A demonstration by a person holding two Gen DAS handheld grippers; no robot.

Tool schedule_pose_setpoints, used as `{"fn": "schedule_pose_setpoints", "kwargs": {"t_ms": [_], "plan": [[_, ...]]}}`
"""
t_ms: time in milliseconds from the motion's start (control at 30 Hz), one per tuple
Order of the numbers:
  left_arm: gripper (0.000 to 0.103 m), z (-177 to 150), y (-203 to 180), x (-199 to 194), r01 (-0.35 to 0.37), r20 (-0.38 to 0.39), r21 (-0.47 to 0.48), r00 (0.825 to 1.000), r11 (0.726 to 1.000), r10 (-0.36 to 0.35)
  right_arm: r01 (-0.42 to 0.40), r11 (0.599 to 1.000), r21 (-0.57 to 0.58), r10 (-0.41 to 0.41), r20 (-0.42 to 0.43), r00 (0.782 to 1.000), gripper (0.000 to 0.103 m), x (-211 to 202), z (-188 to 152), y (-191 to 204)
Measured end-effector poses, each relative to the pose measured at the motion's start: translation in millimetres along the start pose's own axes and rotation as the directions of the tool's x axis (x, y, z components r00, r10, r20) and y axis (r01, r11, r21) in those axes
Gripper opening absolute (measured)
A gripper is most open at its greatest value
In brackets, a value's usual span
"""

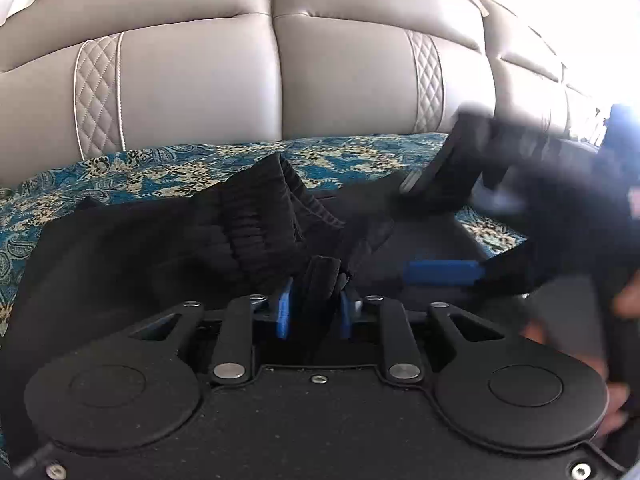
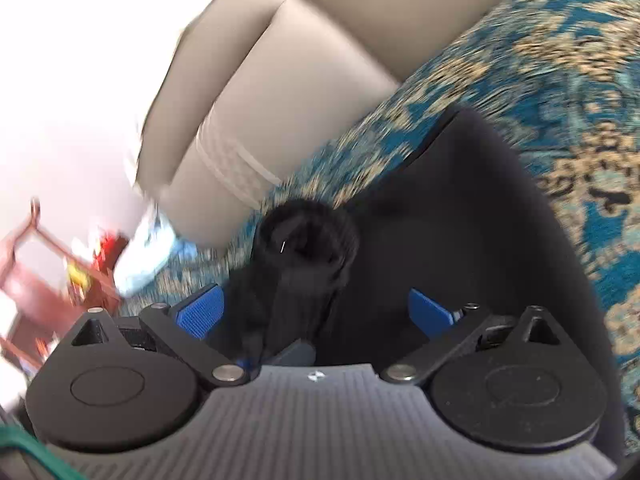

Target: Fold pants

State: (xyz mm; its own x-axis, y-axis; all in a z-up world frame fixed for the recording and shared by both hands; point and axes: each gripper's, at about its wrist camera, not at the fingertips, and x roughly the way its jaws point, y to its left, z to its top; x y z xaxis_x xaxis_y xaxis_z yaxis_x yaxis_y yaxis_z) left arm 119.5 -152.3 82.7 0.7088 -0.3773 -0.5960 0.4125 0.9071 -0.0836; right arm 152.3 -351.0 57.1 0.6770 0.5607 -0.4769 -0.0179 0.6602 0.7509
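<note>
Black pants (image 1: 168, 240) lie on a blue patterned bedspread (image 1: 120, 172) before a beige headboard (image 1: 200, 80). The left gripper (image 1: 316, 304) pinches a ribbed fold; the right gripper (image 2: 316, 312) is spread wide above the fabric.

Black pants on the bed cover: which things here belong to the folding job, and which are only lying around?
Job:
black pants
left gripper, shut on the ribbed waistband
right gripper, open over the pants

Lying around:
blue patterned cover
beige sofa backrest
red-brown wooden furniture

2 close wrist views, shared pants (image 1: 160, 248)
</note>
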Motion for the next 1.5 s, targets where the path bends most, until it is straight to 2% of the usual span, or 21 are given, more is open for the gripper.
{"fn": "schedule_pose_setpoints", "kwargs": {"t_ms": [33,67,100,167,300,367,467,567,667,733,767,800,833,933,967,1033,1133,1200,1267,1400,1500], "plan": [[0.038,0,3,-1,0.013,-0.003,0.003,1.000,1.000,-0.013,0.007,1.000,-0.029,-0.008,-0.014,1.000,0.103,3,-4,5],[0.050,-2,4,-9,0.031,-0.004,0.003,1.000,1.000,-0.031,0.014,0.998,-0.059,-0.016,-0.022,1.000,0.103,6,-7,10],[0.056,-4,6,-16,0.043,0.002,-0.001,0.999,0.999,-0.043,0.020,0.996,-0.084,-0.022,-0.025,0.999,0.103,8,-11,13],[0.057,-8,10,-31,0.054,0.008,-0.002,0.999,0.999,-0.054,0.038,0.993,-0.107,-0.039,-0.007,0.999,0.103,9,-16,17],[0.058,-16,32,-64,0.023,0.044,-0.060,0.999,0.998,-0.020,0.096,0.988,-0.121,-0.084,0.103,0.991,0.098,7,-37,25],[0.057,-19,48,-77,-0.016,0.070,-0.107,0.997,0.994,0.024,0.139,0.975,-0.171,-0.114,0.151,0.982,0.096,9,-49,33],[0.053,-21,75,-85,-0.111,0.090,-0.167,0.988,0.980,0.127,0.210,0.947,-0.242,-0.162,0.204,0.965,0.093,14,-64,46],[0.049,-27,100,-78,-0.229,0.040,-0.220,0.969,0.948,0.243,0.284,0.913,-0.294,-0.214,0.248,0.945,0.088,17,-76,55],[0.048,-37,120,-62,-0.299,-0.047,-0.269,0.954,0.916,0.297,0.348,0.880,-0.322,-0.260,0.287,0.922,0.081,12,-86,58],[0.047,-46,129,-51,-0.325,-0.112,-0.286,0.946,0.902,0.305,0.380,0.858,-0.346,-0.281,0.303,0.911,0.073,13,-91,61],[0.048,-49,128,-50,-0.332,-0.088,-0.274,0.943,0.903,0.321,0.389,0.849,-0.357,-0.286,0.308,0.907,0.071,14,-92,62],[0.049,-50,126,-49,-0.344,-0.086,-0.252,0.939,0.905,0.333,0.395,0.841,-0.370,-0.288,0.313,0.905,0.061,14,-93,63],[0.049,-50,125,-48,-0.354,-0.088,-0.240,0.935,0.904,0.343,0.391,0.838,-0.381,-0.282,0.311,0.908,0.056,15,-93,63],[0.049,-48,128,-47,-0.362,-0.102,-0.260,0.932,0.895,0.348,0.378,0.838,-0.394,-0.270,0.301,0.914,0.038,16,-96,66],[0.049,-47,129,-46,-0.361,-0.106,-0.267,0.932,0.893,0.345,0.378,0.835,-0.401,-0.268,0.303,0.914,0.035,17,-97,68],[0.049,-46,127,-46,-0.360,-0.114,-0.277,0.933,0.891,0.341,0.383,0.821,-0.422,-0.261,0.320,0.911,0.024,15,-99,73],[0.049,-42,124,-49,-0.345,-0.117,-0.274,0.938,0.898,0.325,0.399,0.812,-0.425,-0.261,0.347,0.901,0.020,10,-96,79],[0.049,-40,116,-52,-0.335,-0.104,-0.263,0.942,0.905,0.319,0.427,0.810,-0.401,-0.281,0.374,0.884,0.019,4,-95,80],[0.049,-38,109,-55,-0.332,-0.084,-0.241,0.943,0.912,0.321,0.469,0.798,-0.379,-0.311,0.408,0.858,0.018,-2,-93,80],[0.049,-37,97,-53,-0.316,-0.067,-0.200,0.949,0.928,0.309,0.570,0.736,-0.365,-0.375,0.481,0.793,0.018,-14,-95,79],[0.049,-40,90,-49,-0.297,-0.076,-0.182,0.955,0.937,0.288,0.621,0.707,-0.339,-0.422,0.501,0.755,0.018,-23,-94,72]]}}
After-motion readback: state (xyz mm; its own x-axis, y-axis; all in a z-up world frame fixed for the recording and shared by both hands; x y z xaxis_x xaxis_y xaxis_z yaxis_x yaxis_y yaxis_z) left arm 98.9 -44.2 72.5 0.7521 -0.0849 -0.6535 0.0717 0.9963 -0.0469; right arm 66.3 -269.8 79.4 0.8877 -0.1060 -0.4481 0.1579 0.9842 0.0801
